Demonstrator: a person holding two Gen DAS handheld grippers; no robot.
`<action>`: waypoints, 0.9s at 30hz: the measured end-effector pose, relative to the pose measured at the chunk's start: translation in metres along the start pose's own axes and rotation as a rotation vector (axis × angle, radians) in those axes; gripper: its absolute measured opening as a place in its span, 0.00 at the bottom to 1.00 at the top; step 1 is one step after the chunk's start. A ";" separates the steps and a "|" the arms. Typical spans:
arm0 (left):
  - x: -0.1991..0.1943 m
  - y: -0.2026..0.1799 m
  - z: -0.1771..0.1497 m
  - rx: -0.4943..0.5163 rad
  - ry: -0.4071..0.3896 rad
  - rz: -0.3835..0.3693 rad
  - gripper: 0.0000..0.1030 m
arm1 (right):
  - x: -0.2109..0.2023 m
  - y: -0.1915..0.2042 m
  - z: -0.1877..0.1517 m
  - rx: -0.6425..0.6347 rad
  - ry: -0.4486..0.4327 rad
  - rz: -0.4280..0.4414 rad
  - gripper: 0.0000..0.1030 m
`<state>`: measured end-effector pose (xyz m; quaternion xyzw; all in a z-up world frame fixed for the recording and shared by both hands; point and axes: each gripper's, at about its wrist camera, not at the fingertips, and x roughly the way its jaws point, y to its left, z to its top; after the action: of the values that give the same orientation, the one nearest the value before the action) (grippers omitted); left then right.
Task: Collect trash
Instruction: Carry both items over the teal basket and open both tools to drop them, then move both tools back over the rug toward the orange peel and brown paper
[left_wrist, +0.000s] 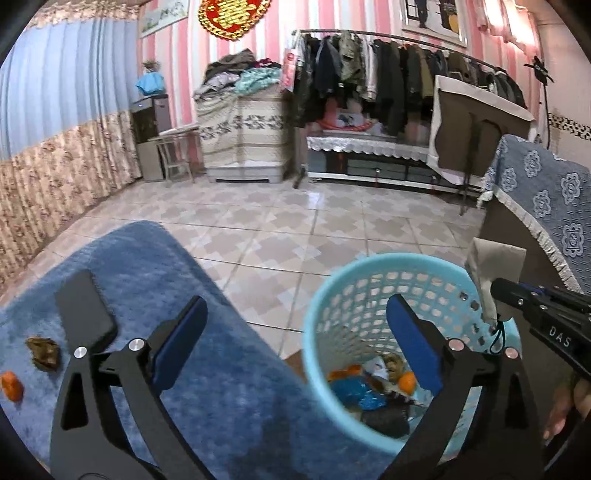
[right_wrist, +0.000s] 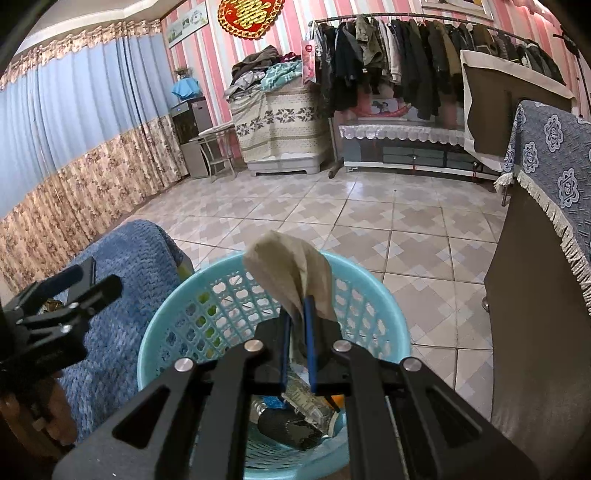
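Clamped tight between the blue pads of the right gripper (right_wrist: 297, 325): a crumpled beige paper scrap (right_wrist: 291, 277), fingers pinched onto its lower end, most of it standing up above the tips and hanging over the light-blue basket (right_wrist: 391, 317). Already inside the basket: orange peel, blue wrapper, a dark lump and other litter. Spread wide and holding nothing, the left gripper (left_wrist: 295, 325), hovering across the basket's near rim and the blue plush cover (left_wrist: 221, 387) of the tabletop beside it. Still out on that cover, well to the left: a brown scrap (left_wrist: 42, 352) and an orange piece (left_wrist: 13, 386) just beside it, neither yet collected. Likely risks from here: paper light and floppy, so on release possibly clinging to a pad, or catching the rim and tipping out onto the floor if let go too near the edge; basket light too, probably easy to knock over with either gripper so close to its wall. Underfoot, glossy patterned floor tiles (right_wrist: 332, 206); around, pink-striped walls, blue and floral curtains (right_wrist: 74, 147), a full clothes rack (right_wrist: 406, 55), a draped cabinet piled with laundry, and a chair under a blue fringed throw (right_wrist: 554, 158).
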<state>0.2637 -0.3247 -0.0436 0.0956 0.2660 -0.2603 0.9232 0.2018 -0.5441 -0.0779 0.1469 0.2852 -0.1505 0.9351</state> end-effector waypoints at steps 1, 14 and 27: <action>-0.002 0.003 -0.001 -0.001 -0.003 0.009 0.93 | 0.001 0.003 -0.001 -0.003 -0.001 0.000 0.08; -0.029 0.048 -0.016 -0.061 -0.005 0.080 0.95 | 0.007 0.035 -0.006 -0.051 -0.004 -0.042 0.63; -0.046 0.073 -0.022 -0.079 -0.013 0.130 0.95 | -0.010 0.036 0.005 -0.075 -0.083 -0.105 0.95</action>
<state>0.2591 -0.2366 -0.0342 0.0747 0.2634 -0.1897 0.9429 0.2095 -0.5113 -0.0615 0.0904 0.2591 -0.1948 0.9417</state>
